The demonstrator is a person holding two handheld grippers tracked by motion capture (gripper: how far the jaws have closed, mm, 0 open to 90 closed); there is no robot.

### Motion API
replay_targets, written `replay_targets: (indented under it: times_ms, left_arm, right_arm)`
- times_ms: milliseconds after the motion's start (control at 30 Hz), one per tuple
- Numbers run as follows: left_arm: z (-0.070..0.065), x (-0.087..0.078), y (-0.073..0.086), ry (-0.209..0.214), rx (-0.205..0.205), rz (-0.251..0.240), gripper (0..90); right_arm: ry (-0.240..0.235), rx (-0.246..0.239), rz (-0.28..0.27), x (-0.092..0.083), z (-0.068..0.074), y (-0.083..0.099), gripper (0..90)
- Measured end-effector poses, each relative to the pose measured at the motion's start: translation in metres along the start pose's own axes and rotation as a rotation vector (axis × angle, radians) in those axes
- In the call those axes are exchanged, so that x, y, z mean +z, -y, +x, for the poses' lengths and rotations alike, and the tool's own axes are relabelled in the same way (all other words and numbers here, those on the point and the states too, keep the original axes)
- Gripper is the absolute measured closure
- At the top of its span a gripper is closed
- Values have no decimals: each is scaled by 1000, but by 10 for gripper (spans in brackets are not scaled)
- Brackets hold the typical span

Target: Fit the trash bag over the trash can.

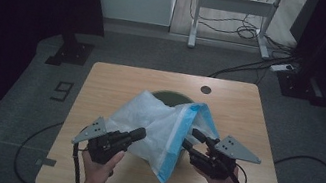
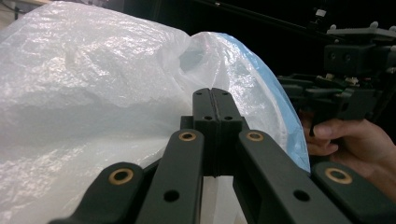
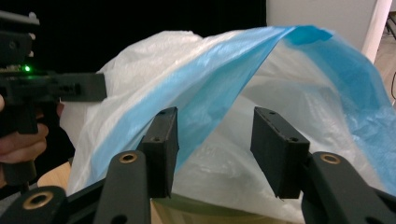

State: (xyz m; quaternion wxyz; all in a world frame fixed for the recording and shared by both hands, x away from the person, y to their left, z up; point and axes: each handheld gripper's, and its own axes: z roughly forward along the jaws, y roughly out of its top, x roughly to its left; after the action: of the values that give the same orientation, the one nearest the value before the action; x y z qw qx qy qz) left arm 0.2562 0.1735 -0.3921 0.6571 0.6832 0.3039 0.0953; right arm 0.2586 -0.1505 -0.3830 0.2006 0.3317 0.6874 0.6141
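A white see-through plastic bag with a blue band along its rim stands tented over a dark green round bin in the middle of the table. My left gripper touches the bag's left side. In the left gripper view its jaws are pressed together, and white film shows between the fingers below the pads. My right gripper is at the bag's right side. In the right gripper view it stands open, with the blue band between the pads, which do not touch it.
The wooden table has a round cable hole at the back. On the grey floor beyond stand a desk frame, a black stand base and several cables. The bin's green rim shows under the bag.
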Motion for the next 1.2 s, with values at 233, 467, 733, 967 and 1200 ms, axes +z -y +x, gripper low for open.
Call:
replay_targets:
  times_ms: [233,467,733,967,1200]
  left_arm:
    - [0,2,3,12,-2,4,899]
    - [0,3,3,12,-1,2,899]
    - [1,-2,2,-15,-3,-26,899]
    - [1,-6,0,-48,-1,-58,899]
    - [6,-12,-4,-85,-23,-98,900]
  right_arm:
    - [-8,46,-3,6,-5,-7,479]
    - [-46,94,1,17,-10,-9,641]
    - [-52,94,0,19,-7,-8,889]
    - [-32,57,-1,8,-7,-5,891]
    - [19,5,-1,-10,-10,3,890]
